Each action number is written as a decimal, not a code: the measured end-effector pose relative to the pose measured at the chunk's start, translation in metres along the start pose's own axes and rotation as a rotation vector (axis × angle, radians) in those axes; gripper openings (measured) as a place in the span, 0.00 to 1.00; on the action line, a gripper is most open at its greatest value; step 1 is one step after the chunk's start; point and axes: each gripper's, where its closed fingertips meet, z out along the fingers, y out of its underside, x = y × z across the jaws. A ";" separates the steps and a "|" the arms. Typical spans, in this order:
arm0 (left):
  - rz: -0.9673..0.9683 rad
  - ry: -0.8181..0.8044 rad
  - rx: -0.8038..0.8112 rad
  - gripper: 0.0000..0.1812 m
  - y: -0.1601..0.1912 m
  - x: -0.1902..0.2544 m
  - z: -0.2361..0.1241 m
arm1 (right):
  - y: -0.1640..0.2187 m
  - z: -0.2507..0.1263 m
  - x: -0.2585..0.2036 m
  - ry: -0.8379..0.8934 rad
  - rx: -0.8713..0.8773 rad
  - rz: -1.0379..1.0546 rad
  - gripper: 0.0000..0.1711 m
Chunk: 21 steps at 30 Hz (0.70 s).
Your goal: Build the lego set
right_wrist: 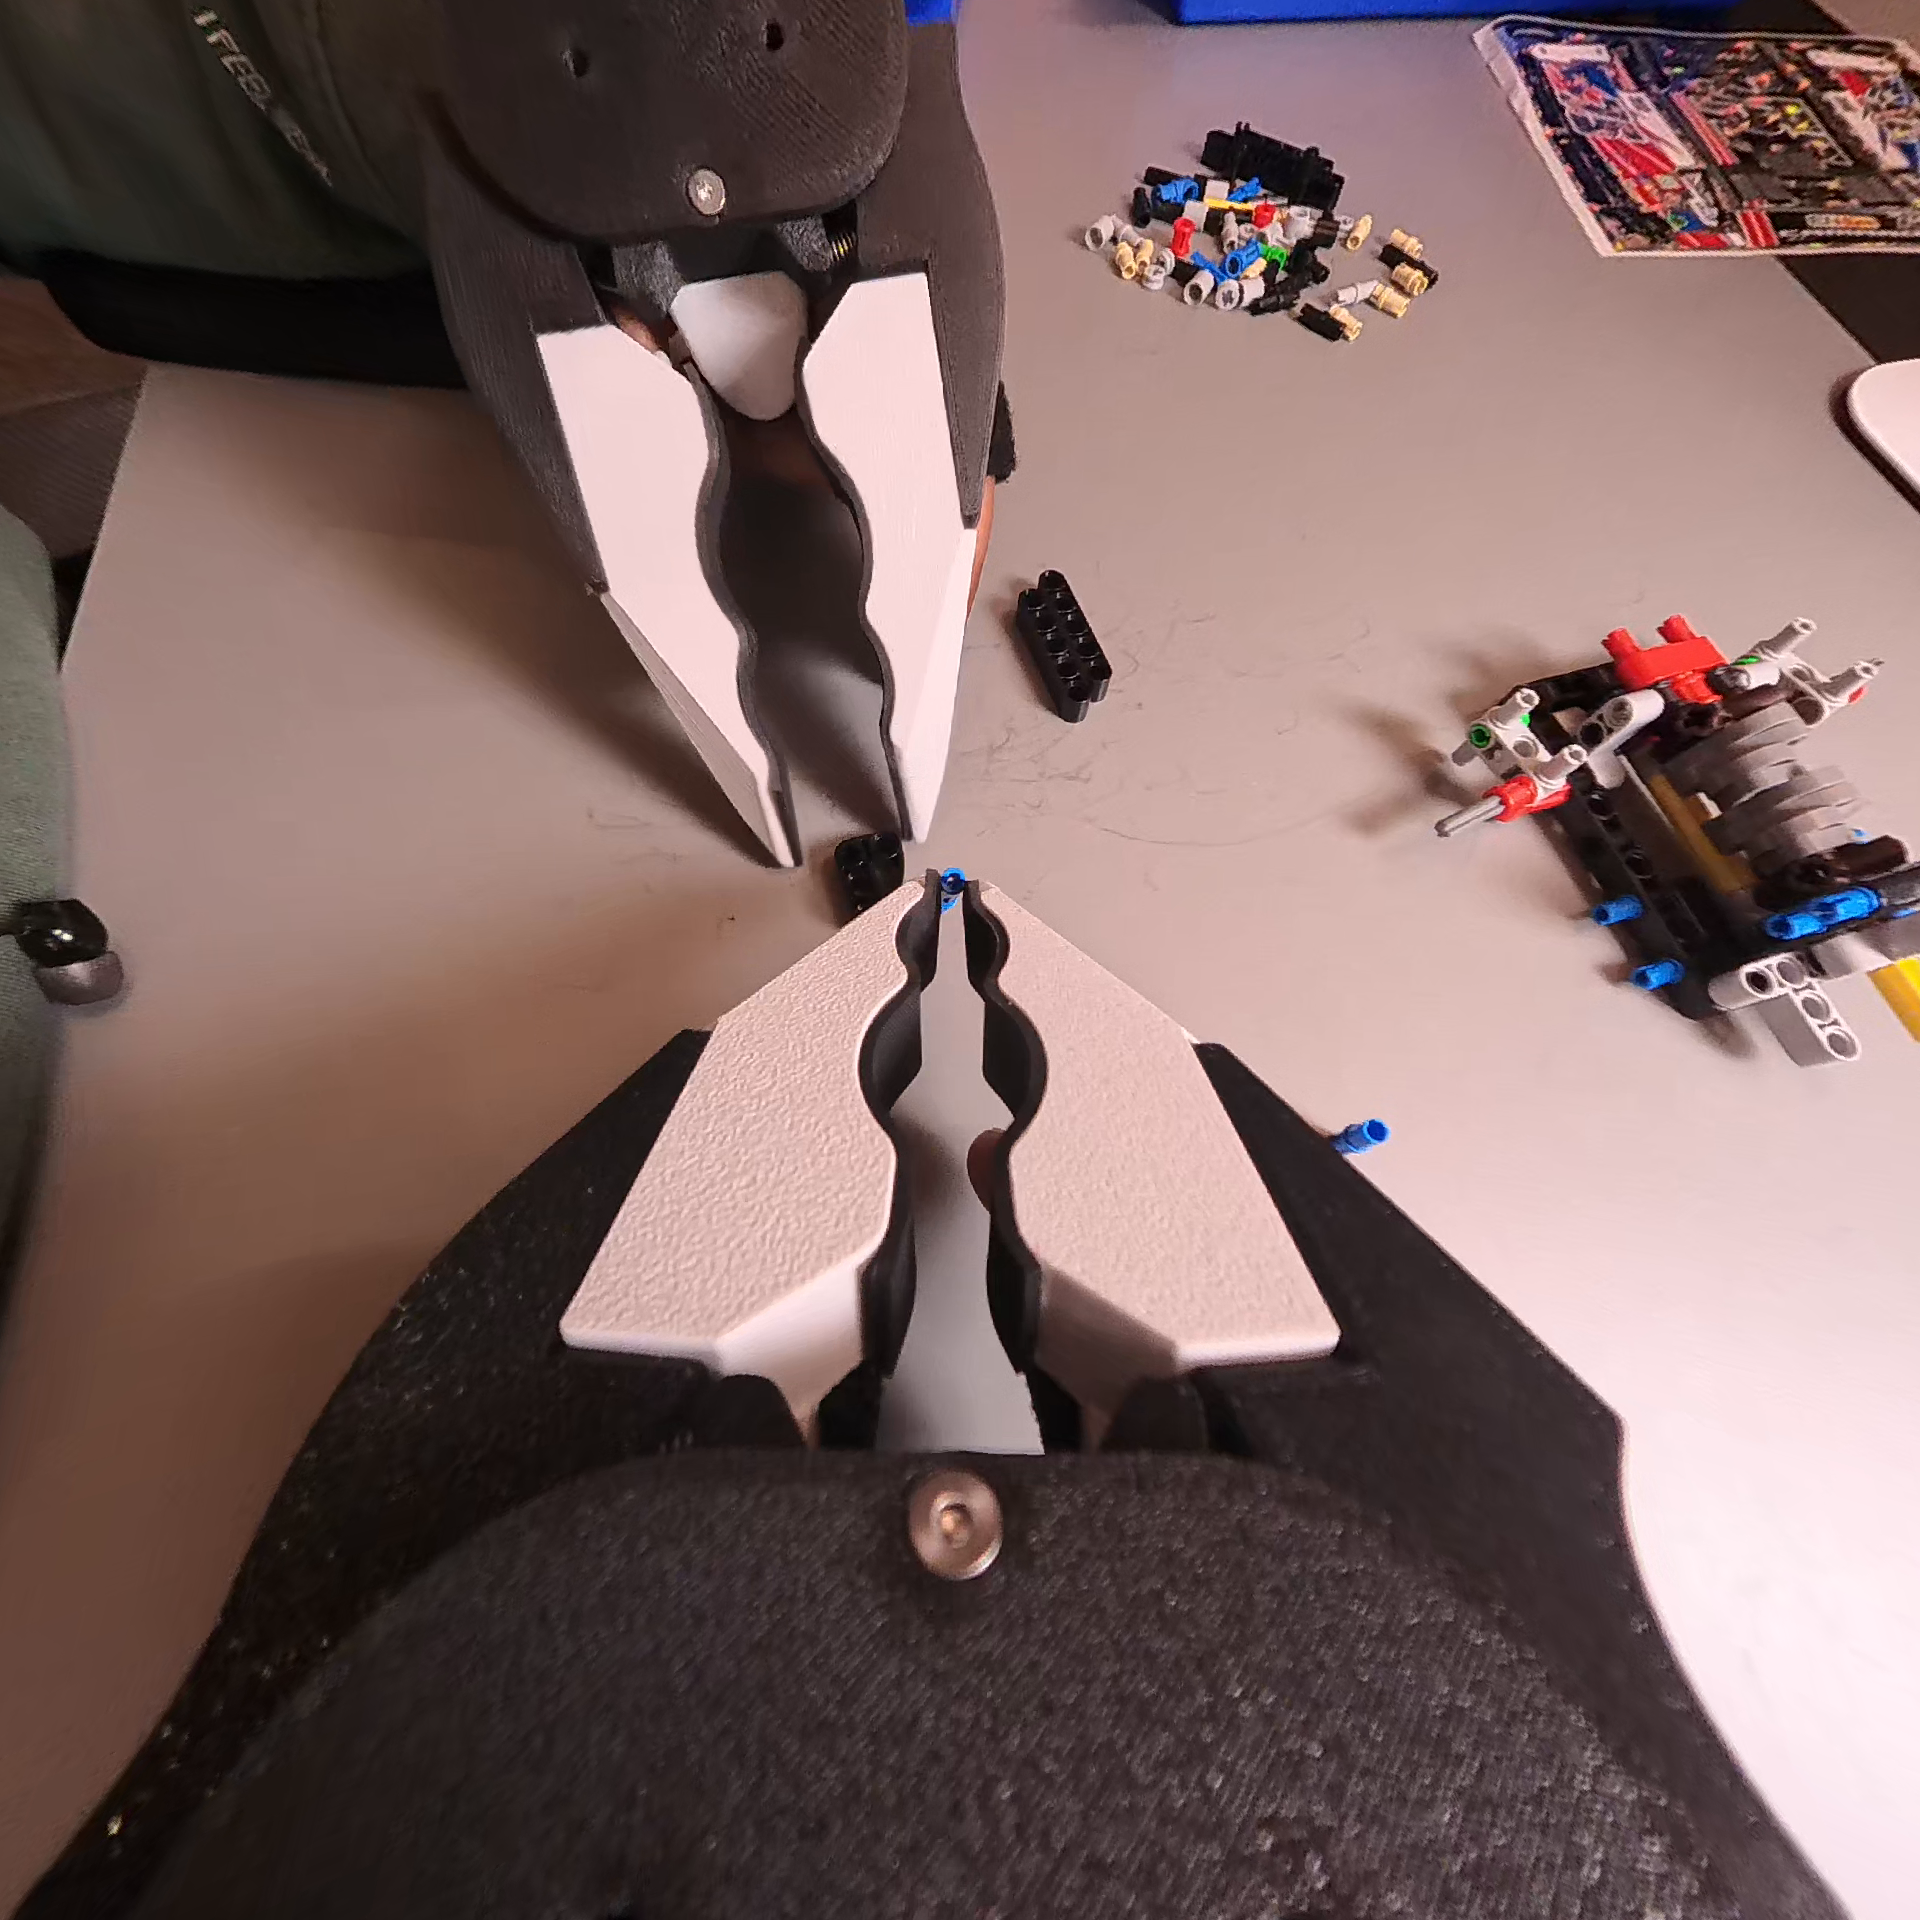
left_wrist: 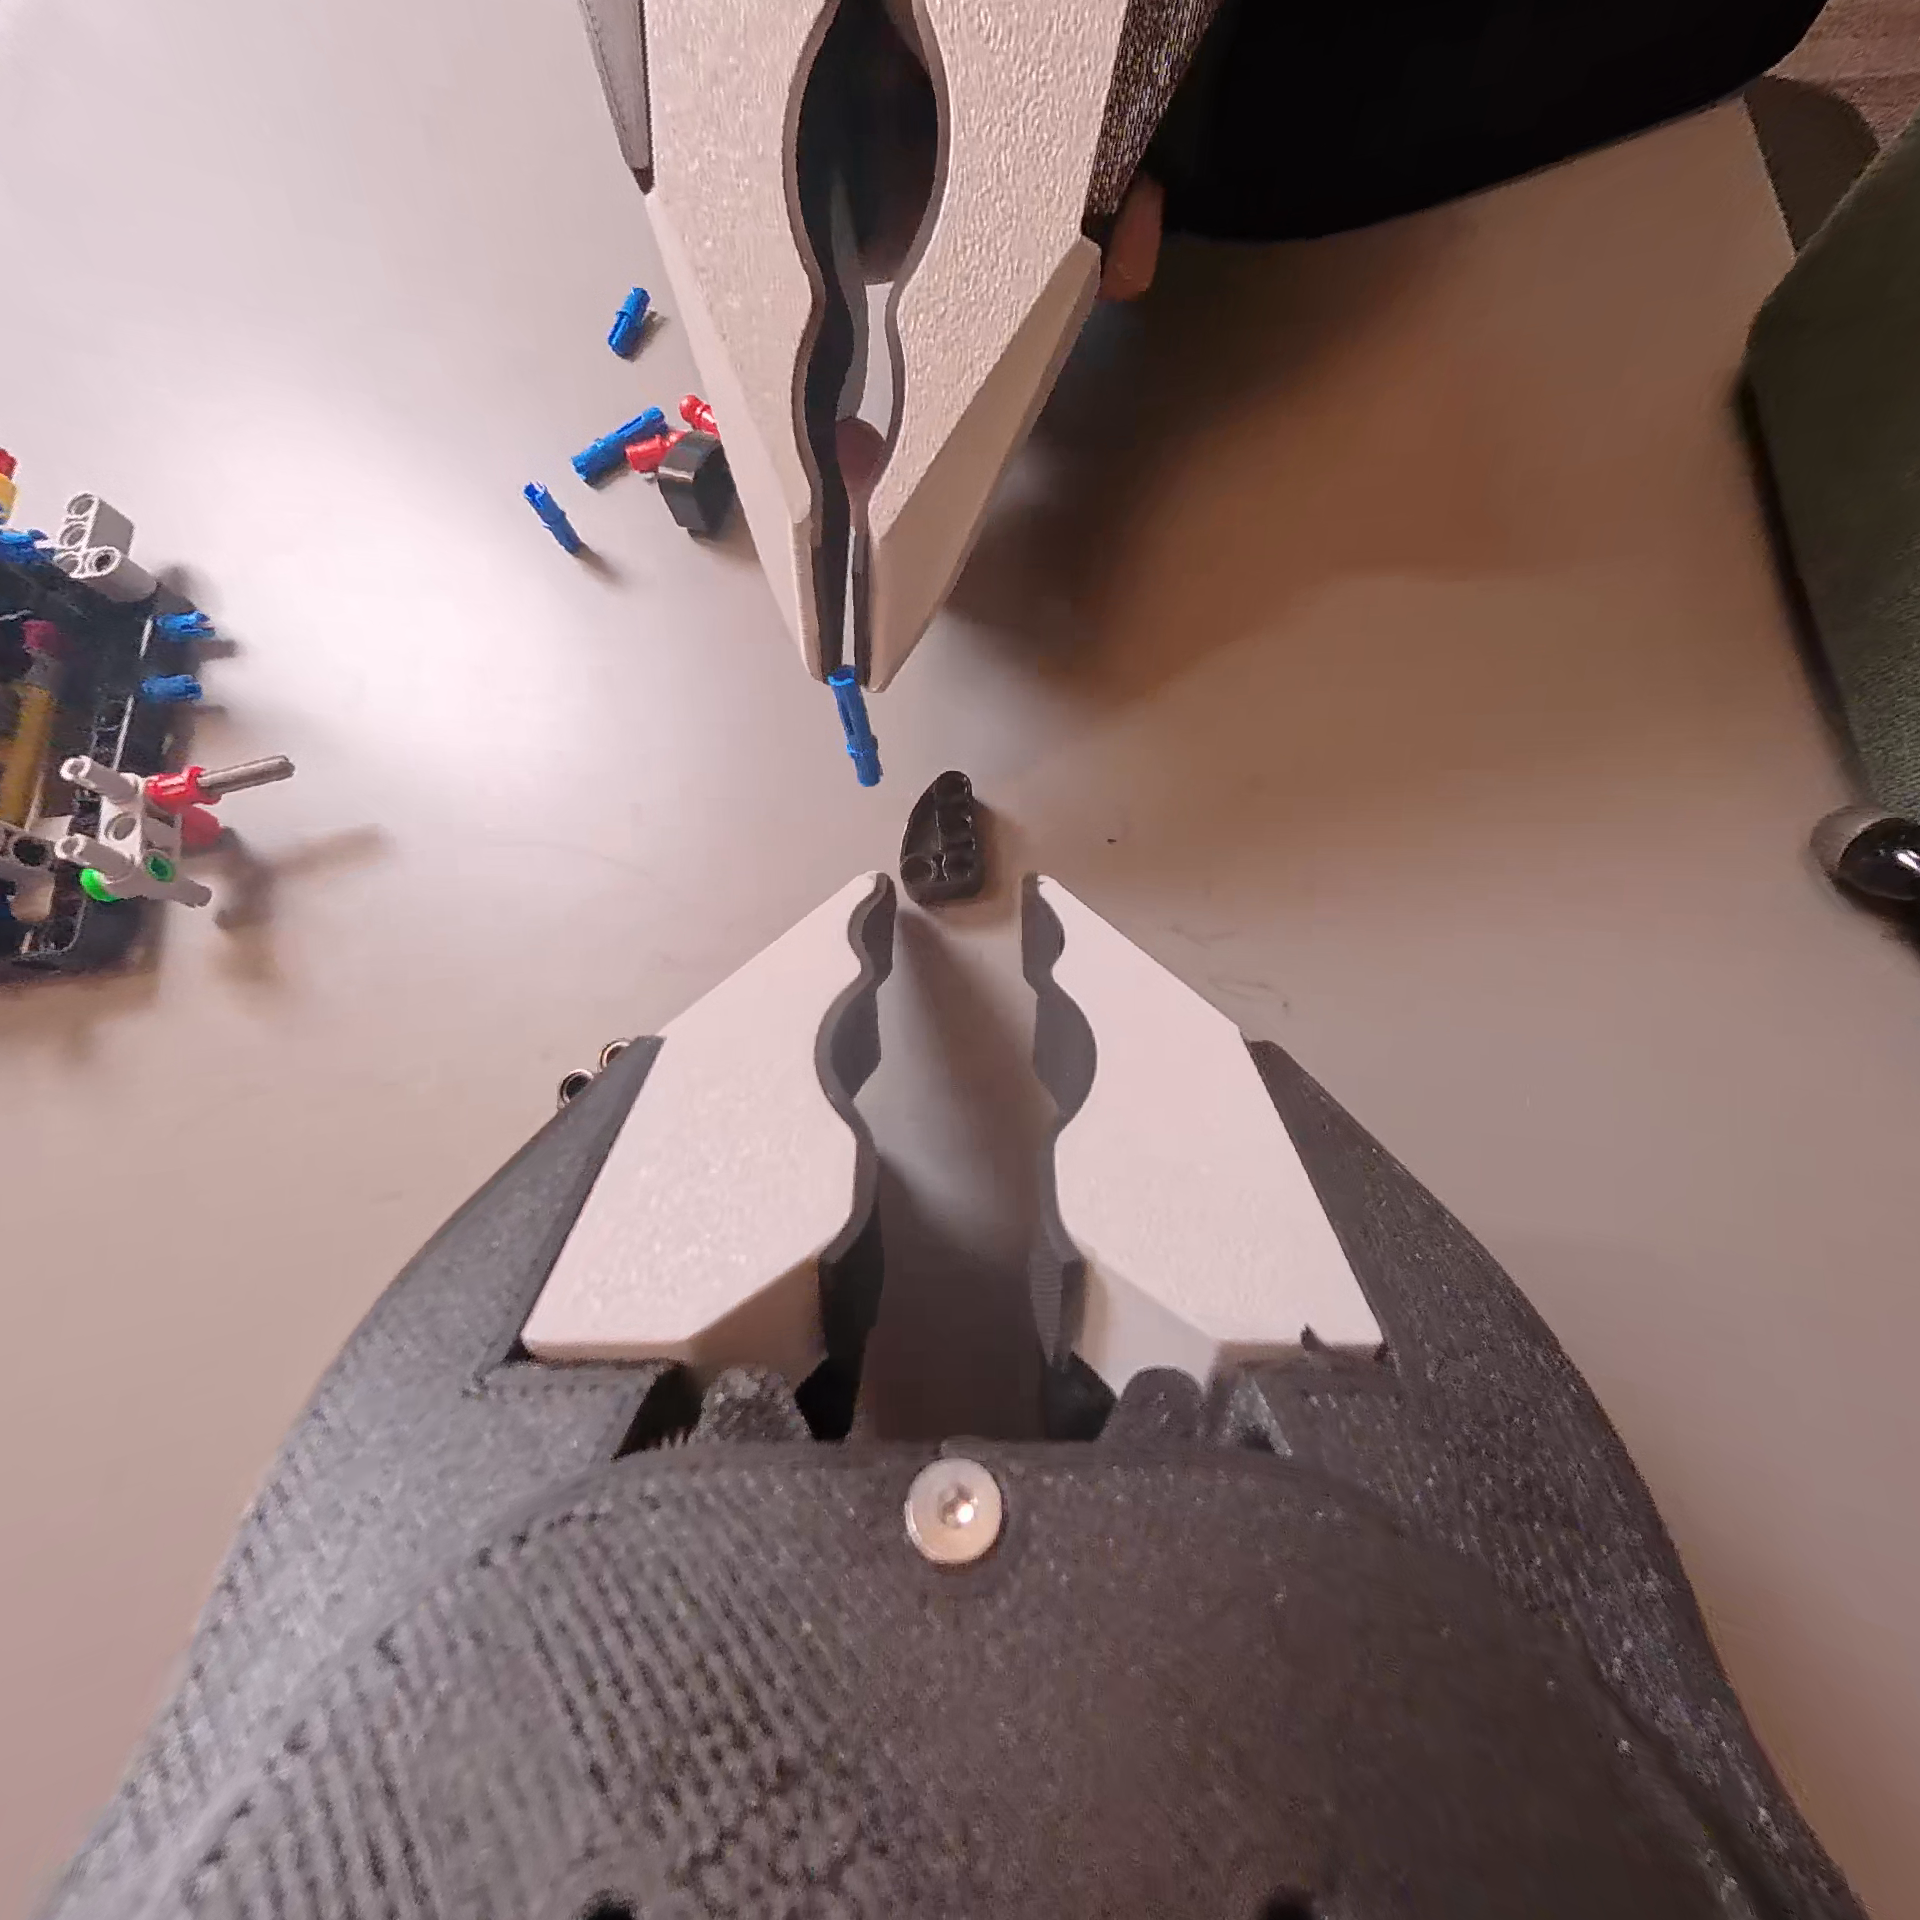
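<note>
My left gripper [left_wrist: 958,883] is open and empty, its tips just short of a small black holed lego piece [left_wrist: 940,840] lying on the table. The same piece shows in the right wrist view [right_wrist: 864,869] between the two grippers. My right gripper [right_wrist: 948,885] is shut on a blue pin [right_wrist: 950,885]. In the left wrist view that gripper [left_wrist: 850,673] comes in from the top and the blue pin [left_wrist: 858,727] sticks out of its tips, pointing down toward the black piece. The half-built lego model [right_wrist: 1704,821] lies to the right; it also shows at the left edge of the left wrist view [left_wrist: 83,748].
Loose blue and red pins [left_wrist: 634,447] and a black part [left_wrist: 694,480] lie behind the right gripper. A black beam [right_wrist: 1064,646], a pile of small parts [right_wrist: 1262,239], the instruction booklet [right_wrist: 1714,135] and one stray blue pin [right_wrist: 1361,1135] lie on the grey table [right_wrist: 1351,520]. A person's dark sleeve [left_wrist: 1455,94] is at the far edge. Across from one pair of fingers to the other is roughly 4 cm. Between my right fingertips and the half-built lego model [right_wrist: 1704,821] there is roughly 15 cm.
</note>
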 end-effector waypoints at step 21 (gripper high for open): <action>0.008 -0.025 0.026 0.10 -0.004 -0.003 0.000 | 0.000 0.000 -0.004 -0.017 -0.002 -0.002 0.01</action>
